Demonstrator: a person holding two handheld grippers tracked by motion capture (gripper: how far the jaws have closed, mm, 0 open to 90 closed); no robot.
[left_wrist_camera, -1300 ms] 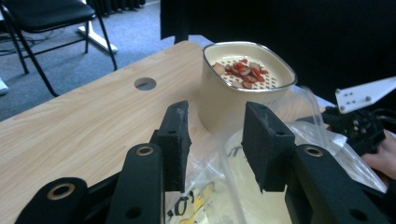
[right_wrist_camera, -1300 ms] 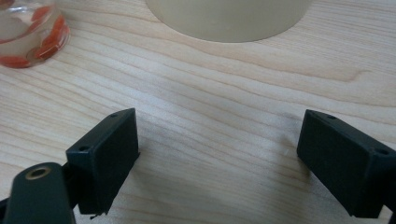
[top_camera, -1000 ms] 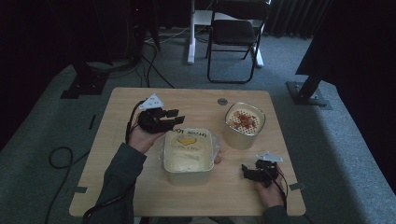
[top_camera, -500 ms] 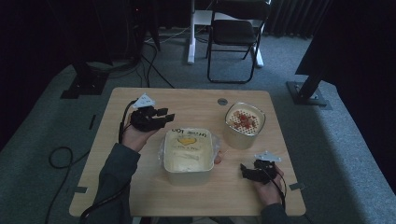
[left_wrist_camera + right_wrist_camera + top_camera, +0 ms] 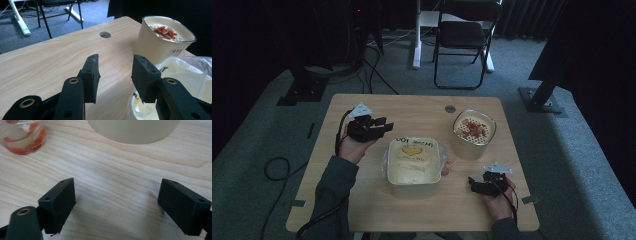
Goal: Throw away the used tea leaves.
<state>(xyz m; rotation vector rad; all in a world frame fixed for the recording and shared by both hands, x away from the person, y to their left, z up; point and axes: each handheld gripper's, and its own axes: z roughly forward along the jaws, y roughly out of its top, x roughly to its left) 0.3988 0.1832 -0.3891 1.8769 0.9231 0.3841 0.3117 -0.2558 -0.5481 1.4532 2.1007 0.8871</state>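
A cream rectangular tub point(image 5: 414, 162) lined with a clear plastic bag sits mid-table. To its right stands a cream pot point(image 5: 474, 132) with a perforated insert holding red pieces, also the pot point(image 5: 162, 40) in the left gripper view. My left gripper point(image 5: 384, 126) hovers left of the tub, jaws open and empty; the left gripper point(image 5: 115, 65) points toward the pot. My right gripper point(image 5: 473, 184) rests low near the table's front right, and the right gripper point(image 5: 117, 192) has just been closing its jaws, still wide apart over bare wood. A small glass point(image 5: 22, 137) with red pieces stands ahead of it.
The wooden table point(image 5: 422, 107) has a round cable hole point(image 5: 450, 108) near its far edge. A folding chair point(image 5: 462, 35) and stand legs are on the carpet beyond. Cables trail on the floor at the left.
My left gripper has drifted left, away from the tub, and a little lower. The right hand has stayed in place.
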